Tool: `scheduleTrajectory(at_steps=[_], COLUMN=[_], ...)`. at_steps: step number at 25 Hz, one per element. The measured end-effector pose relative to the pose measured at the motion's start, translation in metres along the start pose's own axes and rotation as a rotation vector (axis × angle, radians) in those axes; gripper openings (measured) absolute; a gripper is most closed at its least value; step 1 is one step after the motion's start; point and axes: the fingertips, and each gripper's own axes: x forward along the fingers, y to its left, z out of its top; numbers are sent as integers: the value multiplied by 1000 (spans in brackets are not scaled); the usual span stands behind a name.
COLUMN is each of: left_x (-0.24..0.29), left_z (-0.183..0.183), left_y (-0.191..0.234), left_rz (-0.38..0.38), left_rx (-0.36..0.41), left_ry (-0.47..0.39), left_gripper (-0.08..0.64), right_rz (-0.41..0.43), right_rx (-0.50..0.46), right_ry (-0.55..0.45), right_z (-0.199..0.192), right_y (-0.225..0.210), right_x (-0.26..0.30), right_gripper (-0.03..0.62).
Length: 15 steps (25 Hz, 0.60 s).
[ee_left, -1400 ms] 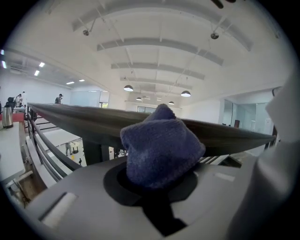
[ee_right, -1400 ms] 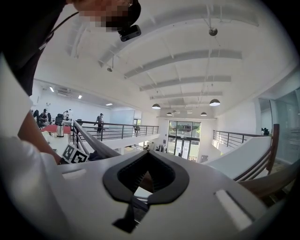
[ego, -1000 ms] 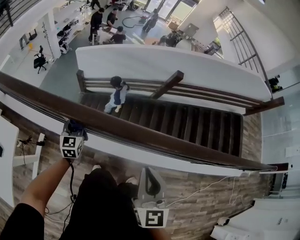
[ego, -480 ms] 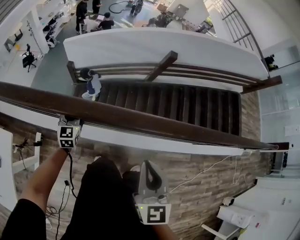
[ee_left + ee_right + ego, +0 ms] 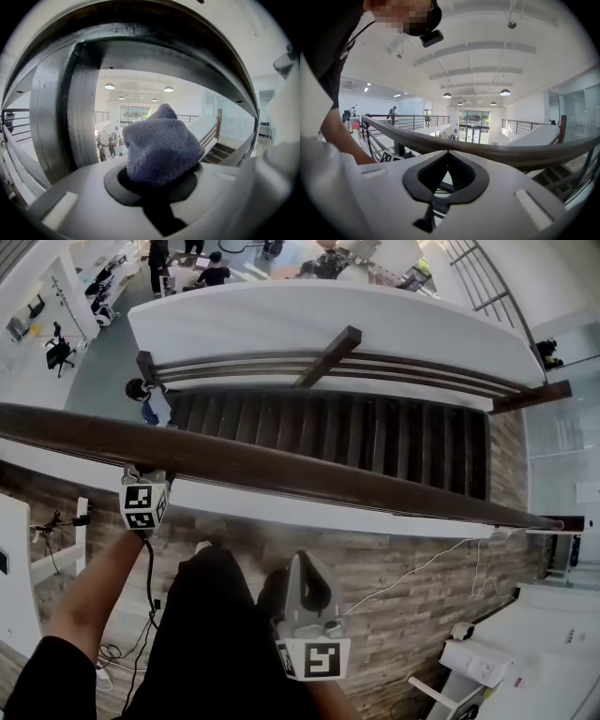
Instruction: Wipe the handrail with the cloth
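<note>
The handrail [image 5: 309, 480] runs across the head view from left to right, with the staircase [image 5: 375, 442] beyond and below it and a person [image 5: 148, 403] standing at the staircase's left end. The left gripper [image 5: 142, 480] sits at the rail's near side towards its left end, with the cloth [image 5: 161, 143] clamped between its jaws and the rail directly ahead of the cloth. The right gripper [image 5: 303, 570], jaws together on nothing, lies to the right and nearer the viewer, apart from the rail and above the floor [image 5: 412, 615], where a cable [image 5: 412, 575] trails off to its right.
</note>
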Motion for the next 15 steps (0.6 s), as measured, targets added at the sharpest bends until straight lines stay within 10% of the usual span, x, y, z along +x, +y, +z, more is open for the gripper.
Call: scheduleTrajectory(at_steps=[15], left_x=[6], left_z=[2], left_y=[-65], left_rz=[-125], left_rx=[87], left_ry=[5], left_gripper=[51], right_rz=[-69], right_rx=[52], right_ry=[-12], right_z=[-10], right_y=[-38], right_x=[-23], right_gripper=[2])
